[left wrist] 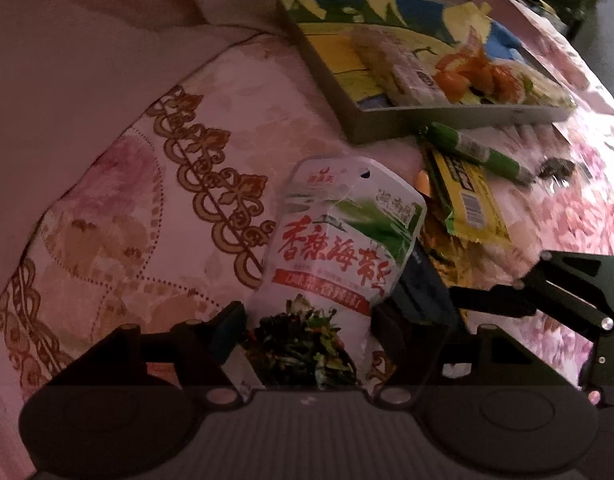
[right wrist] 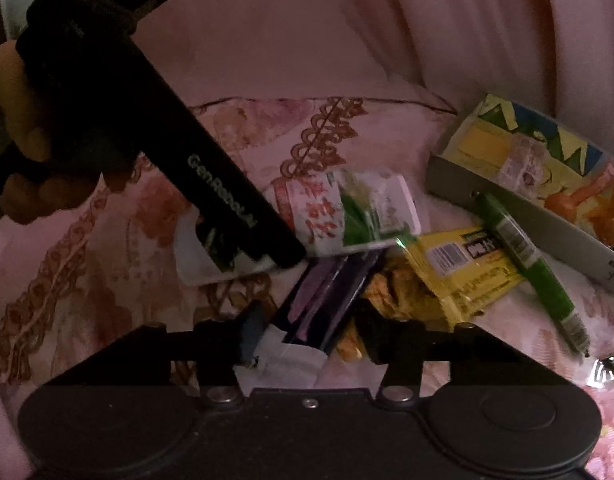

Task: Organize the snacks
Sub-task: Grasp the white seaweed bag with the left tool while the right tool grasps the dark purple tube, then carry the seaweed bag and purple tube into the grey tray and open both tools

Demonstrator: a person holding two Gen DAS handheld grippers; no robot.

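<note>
Left gripper [left wrist: 307, 328] is closed around the lower end of a white seaweed snack pouch [left wrist: 339, 240], its long axis pointing up-frame. Right gripper [right wrist: 307, 328] clamps a dark purple packet [right wrist: 327, 300]. An open snack box [left wrist: 347, 92] lies upper right, nearer the right gripper.

My left gripper [left wrist: 307, 332] pinches a glossy plastic seaweed packet [left wrist: 339, 240]; the floral bedspread [left wrist: 147, 184] beneath is soft cloth.
</note>
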